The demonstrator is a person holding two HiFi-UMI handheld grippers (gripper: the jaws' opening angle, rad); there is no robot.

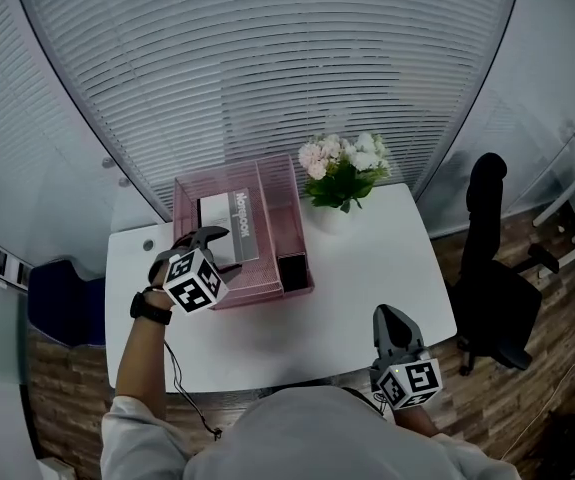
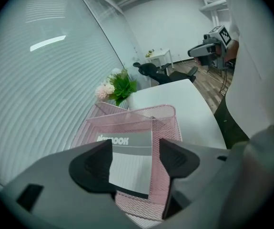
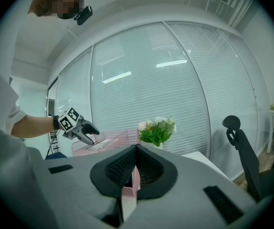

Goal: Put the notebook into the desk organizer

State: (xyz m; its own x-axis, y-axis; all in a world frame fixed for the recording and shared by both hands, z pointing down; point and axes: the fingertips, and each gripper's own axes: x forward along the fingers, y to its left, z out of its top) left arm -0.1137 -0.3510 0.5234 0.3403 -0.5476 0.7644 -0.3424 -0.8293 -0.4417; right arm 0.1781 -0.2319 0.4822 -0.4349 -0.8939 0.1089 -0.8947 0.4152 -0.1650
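Note left claw (image 1: 225, 250) spread wide above the pink mesh desk organizer (image 1: 285, 208), pads pressing on nothing. See notebook (image 1: 229, 226) framed between those jaws, lying in the organizer's wide left compartment. Note right claw (image 1: 392, 320) pressed shut and empty, near the front right corner of the white surface (image 1: 367, 258). Just behind the organizer, log flowers (image 1: 342, 168); off to the right, a black chair (image 1: 492, 268).

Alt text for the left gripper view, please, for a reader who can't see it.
The left hand-held gripper holds its jaws open over the notebook, which sits inside the pink mesh desk organizer on a white table. Flowers stand beyond it, by the blinds.
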